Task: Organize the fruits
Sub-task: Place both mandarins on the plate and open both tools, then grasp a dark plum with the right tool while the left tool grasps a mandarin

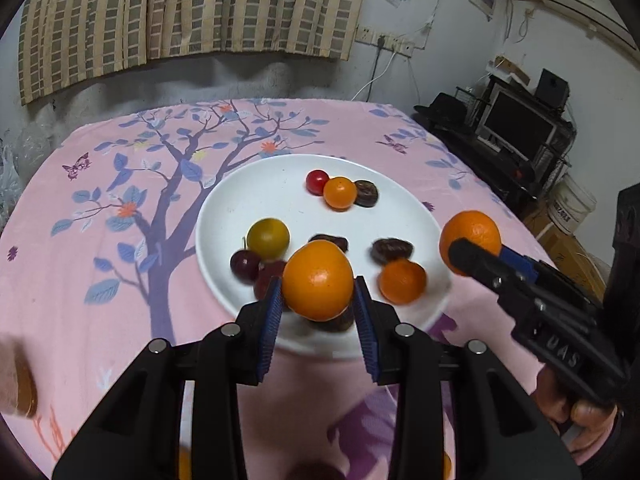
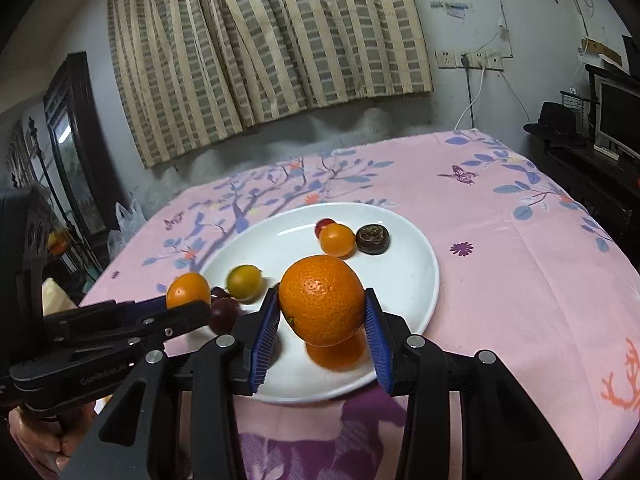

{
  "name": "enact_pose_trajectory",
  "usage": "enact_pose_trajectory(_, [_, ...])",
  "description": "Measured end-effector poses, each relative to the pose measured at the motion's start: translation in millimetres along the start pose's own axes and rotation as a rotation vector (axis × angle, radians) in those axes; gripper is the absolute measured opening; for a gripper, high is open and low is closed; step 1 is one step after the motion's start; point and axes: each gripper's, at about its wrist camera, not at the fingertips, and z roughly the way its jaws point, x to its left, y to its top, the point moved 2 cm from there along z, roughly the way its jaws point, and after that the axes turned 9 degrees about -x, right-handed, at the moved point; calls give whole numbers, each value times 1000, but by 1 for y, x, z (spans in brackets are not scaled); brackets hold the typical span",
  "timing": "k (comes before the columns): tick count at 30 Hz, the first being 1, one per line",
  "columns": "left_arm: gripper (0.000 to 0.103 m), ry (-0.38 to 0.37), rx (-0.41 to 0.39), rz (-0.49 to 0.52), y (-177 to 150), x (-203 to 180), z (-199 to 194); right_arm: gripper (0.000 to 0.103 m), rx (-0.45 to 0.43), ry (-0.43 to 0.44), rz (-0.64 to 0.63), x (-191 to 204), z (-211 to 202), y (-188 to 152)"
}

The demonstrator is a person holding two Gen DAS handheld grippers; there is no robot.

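In the left wrist view my left gripper (image 1: 318,286) is shut on an orange (image 1: 316,268), held above the near rim of a white plate (image 1: 256,192). To the right, my right gripper (image 1: 478,250) is shut on a second orange (image 1: 472,228) over the plate's right edge. The right wrist view shows that larger orange (image 2: 322,300) between the right gripper's (image 2: 321,296) blue pads above the plate (image 2: 404,272). On the left there, the left gripper (image 2: 184,300) carries its smaller orange (image 2: 187,288). On the plate lie a yellow-green fruit (image 1: 268,239), dark cherries (image 1: 245,266), a small orange (image 1: 402,282), a red tomato (image 1: 317,181) and dark dried fruits (image 1: 394,249).
The plate sits on a table under a pink cloth (image 2: 520,264) printed with a tree. Striped curtains (image 2: 260,40) hang on the wall behind. A dark stand with a screen (image 1: 516,124) is at the right. A person's hand (image 1: 584,412) grips the right tool.
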Motion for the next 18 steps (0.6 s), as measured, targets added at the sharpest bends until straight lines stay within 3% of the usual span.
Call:
enact_pose_trajectory(5, [35,23,55,0,4,0,38,46,51,4,-10,-6,20,-2])
enact_pose_trajectory(7, [36,40,65,1,3,-2,39,62,60,12,-10,-5,16,-3])
enact_pose_trajectory(9, [67,41,46,8,6,-3,27,62,26,14,-6,-3,2,1])
enact_pose_trajectory(12, [95,105,-69,10,15,4,-15,64,-12,27,-16,4,-21,5])
enact_pose_trajectory(15, [97,102,-129,-12,19,17,-59,66,-32,45,-21,12,-43,0])
enact_pose_trajectory(18, [98,145,-180,-29,6,38,-99,66,-24,82,-43,26,-59,-13])
